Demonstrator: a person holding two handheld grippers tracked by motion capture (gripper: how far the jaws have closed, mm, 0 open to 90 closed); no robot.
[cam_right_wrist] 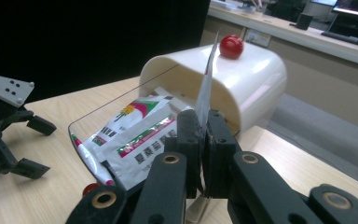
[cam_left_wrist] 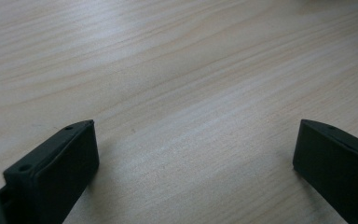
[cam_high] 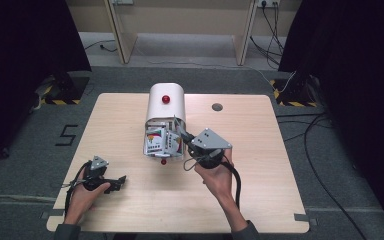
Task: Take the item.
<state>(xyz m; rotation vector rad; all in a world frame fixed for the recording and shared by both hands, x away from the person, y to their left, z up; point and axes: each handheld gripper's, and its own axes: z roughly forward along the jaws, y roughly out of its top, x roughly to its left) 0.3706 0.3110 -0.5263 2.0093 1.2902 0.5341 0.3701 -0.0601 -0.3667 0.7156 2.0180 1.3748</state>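
The right gripper [cam_right_wrist: 204,140] has its two black jaws clenched on a thin, flat white packet [cam_right_wrist: 206,86], which stands on edge between them, its top corner rising in front of the box. In the high view that gripper [cam_high: 182,134] sits just right of the box mouth, gripped by the right hand [cam_high: 218,176], with a grey three-cornered plate on top.

Just beyond the jaws lies a glossy white box [cam_right_wrist: 242,81] with a rounded, arched top, on its side with its mouth facing the near edge. One shiny red knob [cam_right_wrist: 231,46] sits on its upper face. A clear lid [cam_right_wrist: 86,135] lies open at the mouth, a second red knob [cam_right_wrist: 91,188] at its near edge. On it and in the mouth rest several flat printed sachets [cam_right_wrist: 140,135], white with red and green markings; I can't count them exactly.

Over at the near left, the left gripper [cam_left_wrist: 193,154] has its jaws released, spread wide over bare, pale, fine-grained wood. The left hand [cam_high: 87,192] holds it low on the table [cam_high: 260,190], well apart from the box.
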